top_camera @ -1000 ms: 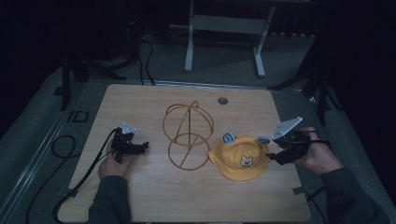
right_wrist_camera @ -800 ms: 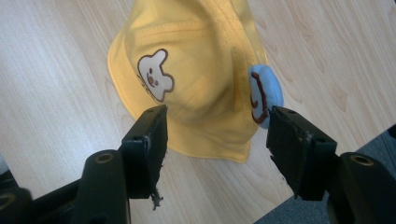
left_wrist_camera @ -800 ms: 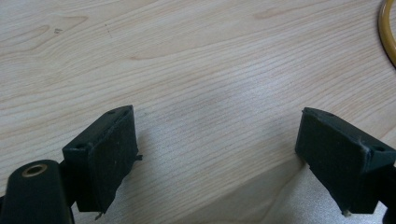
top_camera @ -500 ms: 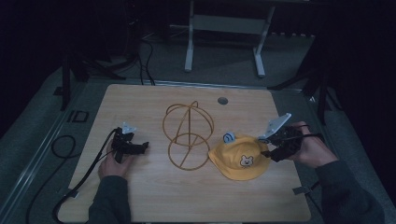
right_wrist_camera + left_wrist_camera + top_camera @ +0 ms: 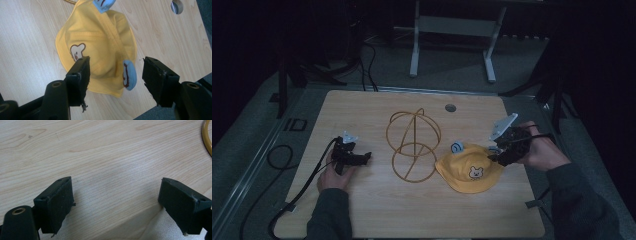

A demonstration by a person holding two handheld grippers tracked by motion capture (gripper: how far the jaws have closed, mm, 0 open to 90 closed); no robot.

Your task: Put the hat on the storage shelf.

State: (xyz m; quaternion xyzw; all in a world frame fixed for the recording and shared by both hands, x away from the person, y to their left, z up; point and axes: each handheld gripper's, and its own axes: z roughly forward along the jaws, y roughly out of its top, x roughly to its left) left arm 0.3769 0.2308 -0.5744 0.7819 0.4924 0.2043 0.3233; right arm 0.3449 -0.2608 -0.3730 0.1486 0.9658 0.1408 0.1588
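A yellow child's hat (image 5: 468, 170) (image 5: 100, 47) with a bear face and two blue ears lies flat on the wooden table (image 5: 377, 210), right of centre. My right gripper (image 5: 501, 151) (image 5: 115, 75) hovers open just above the hat's right edge, one blue ear (image 5: 129, 74) between its jaws, untouched. A gold wire stand (image 5: 413, 145) made of rings rises at the table's middle, just left of the hat. My left gripper (image 5: 360, 159) (image 5: 115, 202) rests open on the table at the left, nothing between its jaws; an arc of the gold stand (image 5: 207, 137) shows at the far right.
A round cable hole (image 5: 450, 107) (image 5: 177, 6) sits near the table's far edge. A cable (image 5: 297, 187) trails from the left gripper off the table's left side. A white metal frame (image 5: 452, 30) stands on the floor beyond the table.
My right gripper has moved left and a little forward, from beside the hat to over its right edge. The left gripper and the hat have stayed put.
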